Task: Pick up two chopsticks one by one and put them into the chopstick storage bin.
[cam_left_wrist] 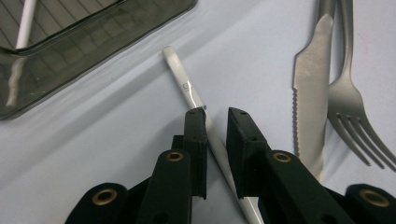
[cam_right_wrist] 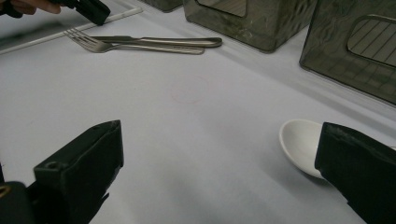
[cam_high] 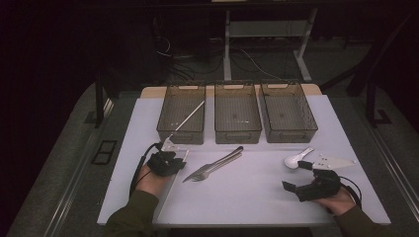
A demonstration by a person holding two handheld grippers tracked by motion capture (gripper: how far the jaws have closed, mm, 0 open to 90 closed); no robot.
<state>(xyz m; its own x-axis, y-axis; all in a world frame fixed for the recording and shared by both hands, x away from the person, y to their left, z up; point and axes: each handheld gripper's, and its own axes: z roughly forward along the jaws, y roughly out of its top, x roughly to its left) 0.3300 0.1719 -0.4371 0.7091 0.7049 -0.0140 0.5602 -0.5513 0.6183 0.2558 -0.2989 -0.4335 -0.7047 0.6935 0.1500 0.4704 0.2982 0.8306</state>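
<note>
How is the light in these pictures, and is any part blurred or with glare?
High view: dim, the room behind dark, the white table lit evenly. Left gripper view: the chopstick is sharp, the knife carries soft glare, and the left gripper near the lens is slightly soft. Right gripper view: the spoon and jaws look blurred.

A slim white chopstick [cam_left_wrist: 189, 91] lies flat on the pale bench [cam_left_wrist: 116, 140], just near the left tray [cam_left_wrist: 93, 32], slanting away with its rounded far end free. It bears a small grey mark partway along. Its near stretch runs between two black jaws.
</note>
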